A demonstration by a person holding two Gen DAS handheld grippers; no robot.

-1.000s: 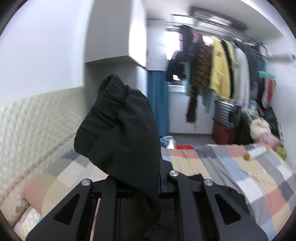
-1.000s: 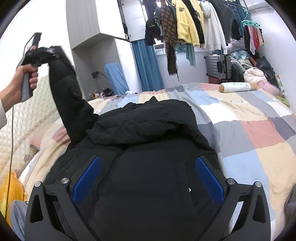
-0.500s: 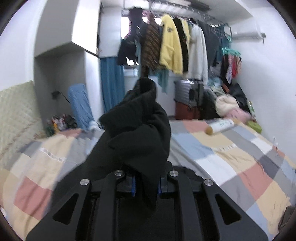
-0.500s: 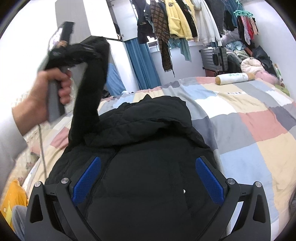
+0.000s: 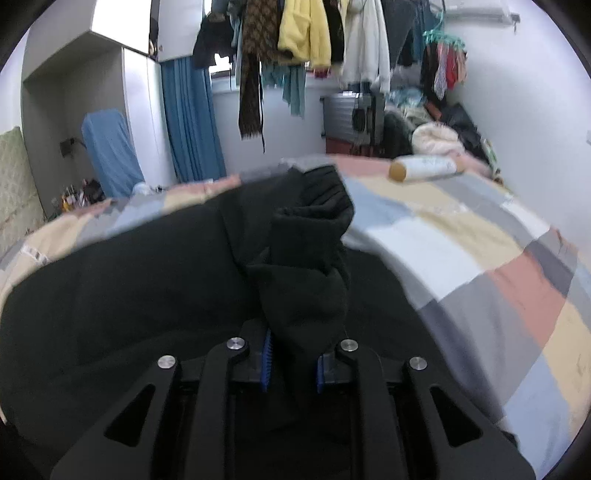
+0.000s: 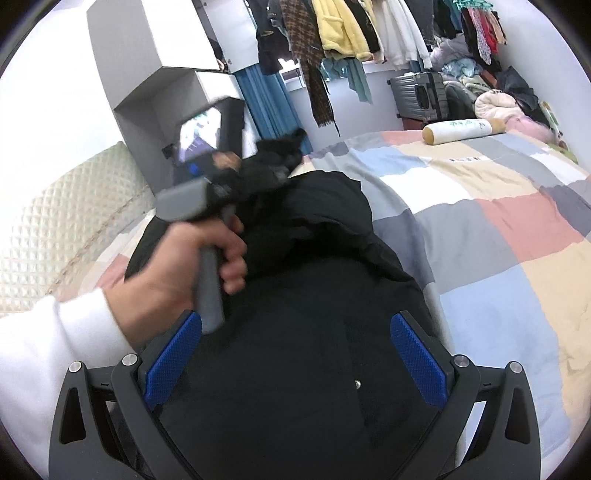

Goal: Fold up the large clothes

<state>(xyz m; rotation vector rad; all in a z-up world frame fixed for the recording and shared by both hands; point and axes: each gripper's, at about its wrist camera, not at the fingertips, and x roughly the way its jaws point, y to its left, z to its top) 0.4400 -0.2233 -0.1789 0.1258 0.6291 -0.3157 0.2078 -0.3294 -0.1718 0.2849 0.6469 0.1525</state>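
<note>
1. Your left gripper (image 5: 291,363) has swung the sleeve (image 5: 310,258) down from overhead, across the jacket (image 6: 295,314) on the bed (image 6: 498,221).
2. It's clamped tight on that sleeve.
3. Your right gripper (image 6: 295,360) hovers wide open above the jacket, unchanged.

both views low over jacket (image 5: 129,295), bed (image 6: 517,221) shared

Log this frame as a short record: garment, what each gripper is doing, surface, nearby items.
garment: black jacket, spread on the bed
sleeve: bunched, clamped in left gripper, above the jacket body
right gripper: open, over the jacket, gripping nothing
left hand: holding the left gripper's handle
surface: checked bedspread
nearby: white bolster, hanging clothes, grey suitcase
</note>
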